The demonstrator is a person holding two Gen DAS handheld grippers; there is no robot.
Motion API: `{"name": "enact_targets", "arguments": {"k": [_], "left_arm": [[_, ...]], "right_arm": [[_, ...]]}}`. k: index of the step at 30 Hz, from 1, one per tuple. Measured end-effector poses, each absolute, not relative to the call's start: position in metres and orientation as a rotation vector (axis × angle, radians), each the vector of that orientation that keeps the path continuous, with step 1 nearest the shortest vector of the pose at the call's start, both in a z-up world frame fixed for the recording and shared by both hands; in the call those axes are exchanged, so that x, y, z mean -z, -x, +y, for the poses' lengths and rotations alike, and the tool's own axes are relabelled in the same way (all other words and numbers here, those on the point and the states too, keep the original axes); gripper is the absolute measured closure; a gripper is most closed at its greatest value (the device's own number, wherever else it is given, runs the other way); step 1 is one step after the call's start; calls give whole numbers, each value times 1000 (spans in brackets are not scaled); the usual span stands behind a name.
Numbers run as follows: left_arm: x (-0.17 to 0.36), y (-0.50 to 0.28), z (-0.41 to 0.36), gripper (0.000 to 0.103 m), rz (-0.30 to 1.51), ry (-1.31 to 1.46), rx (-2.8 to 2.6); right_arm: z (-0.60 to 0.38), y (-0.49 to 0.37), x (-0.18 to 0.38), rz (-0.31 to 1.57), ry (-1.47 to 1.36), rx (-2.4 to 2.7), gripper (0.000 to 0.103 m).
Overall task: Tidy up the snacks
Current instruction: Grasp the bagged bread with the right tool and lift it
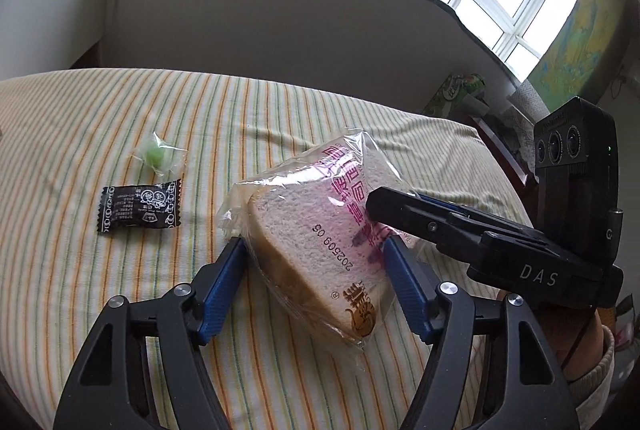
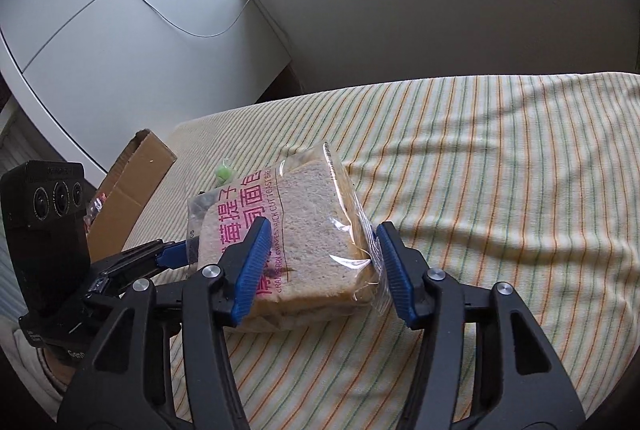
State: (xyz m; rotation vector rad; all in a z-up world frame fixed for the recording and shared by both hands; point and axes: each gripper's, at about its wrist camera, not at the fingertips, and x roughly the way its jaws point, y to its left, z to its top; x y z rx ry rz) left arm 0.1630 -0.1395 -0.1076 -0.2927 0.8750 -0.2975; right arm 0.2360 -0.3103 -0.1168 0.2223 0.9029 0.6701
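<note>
A clear packet of toast bread with pink print is held tilted just above the striped cloth. My left gripper is shut on its one end. My right gripper is shut on the other end; the packet also shows in the right wrist view. The right gripper's black fingers reach in from the right in the left wrist view. A black candy wrapper and a green candy in clear wrap lie on the cloth to the left; the green candy peeks out behind the bread.
A striped cloth covers the surface. An open cardboard box stands off the cloth's left edge. A white cabinet and a low wall with plants stand behind. Clutter sits at the far right.
</note>
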Motion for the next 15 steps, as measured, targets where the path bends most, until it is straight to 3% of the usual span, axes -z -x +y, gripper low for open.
{"name": "enact_targets", "arguments": {"k": [15], "left_arm": [[110, -177, -136, 33, 863, 294, 300]], "right_arm": [[-312, -236, 117, 902, -226, -671, 46]]}}
